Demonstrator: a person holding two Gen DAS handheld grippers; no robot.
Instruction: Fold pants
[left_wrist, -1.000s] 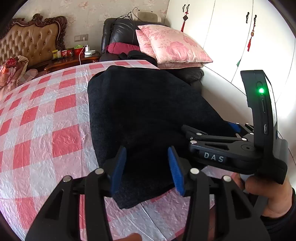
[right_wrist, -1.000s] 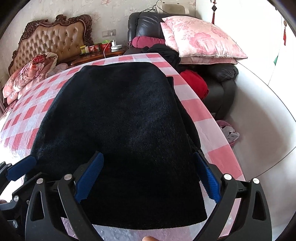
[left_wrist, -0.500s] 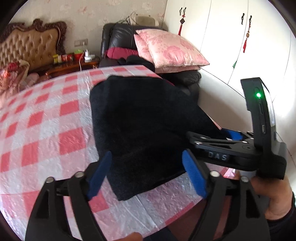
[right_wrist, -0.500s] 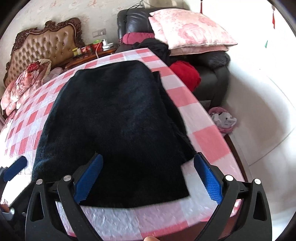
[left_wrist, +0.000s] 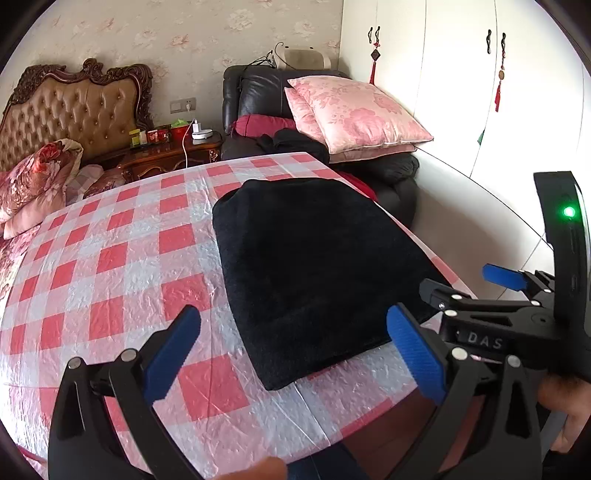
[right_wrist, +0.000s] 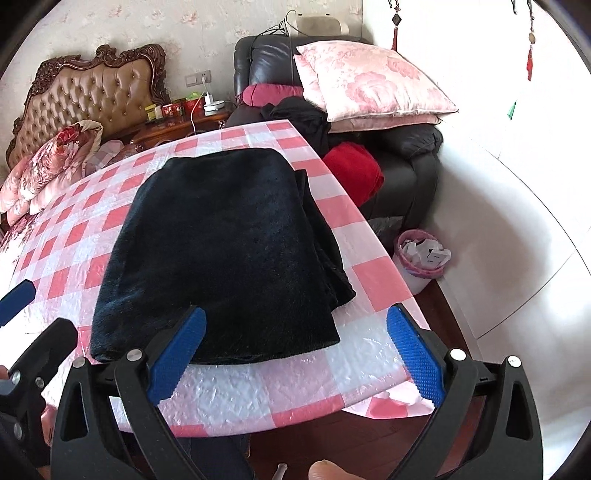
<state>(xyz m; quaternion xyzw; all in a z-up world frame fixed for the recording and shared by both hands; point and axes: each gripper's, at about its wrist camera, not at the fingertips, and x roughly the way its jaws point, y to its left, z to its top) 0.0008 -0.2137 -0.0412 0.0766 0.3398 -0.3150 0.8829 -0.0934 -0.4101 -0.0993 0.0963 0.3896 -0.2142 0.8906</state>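
Black fuzzy pants (left_wrist: 314, 266) (right_wrist: 229, 240) lie folded into a thick rectangle on the table with the red-and-white checked cloth (left_wrist: 110, 277) (right_wrist: 369, 273). My left gripper (left_wrist: 293, 317) hovers above the near left corner of the pants. Its jaws are opening, and nothing is pressed between the blue pads (left_wrist: 173, 350). My right gripper (right_wrist: 295, 314) hangs over the near edge of the pants, open wide and holding nothing. In the left wrist view the right gripper (left_wrist: 491, 317) shows at the right, held by a hand (left_wrist: 565, 402).
Beyond the table stands a black leather armchair (right_wrist: 413, 162) piled with pink pillows (right_wrist: 369, 81), dark clothes and a red cloth (right_wrist: 354, 170). A pink wastebasket (right_wrist: 421, 258) sits on the floor right of the table. A bed with a tufted headboard (left_wrist: 70, 114) and a nightstand (left_wrist: 166, 155) are at the back left.
Both grippers have drawn back and risen from the pants, which now look smaller. The left jaws spread from half open over the near edge to wide. The right jaws stayed wide.
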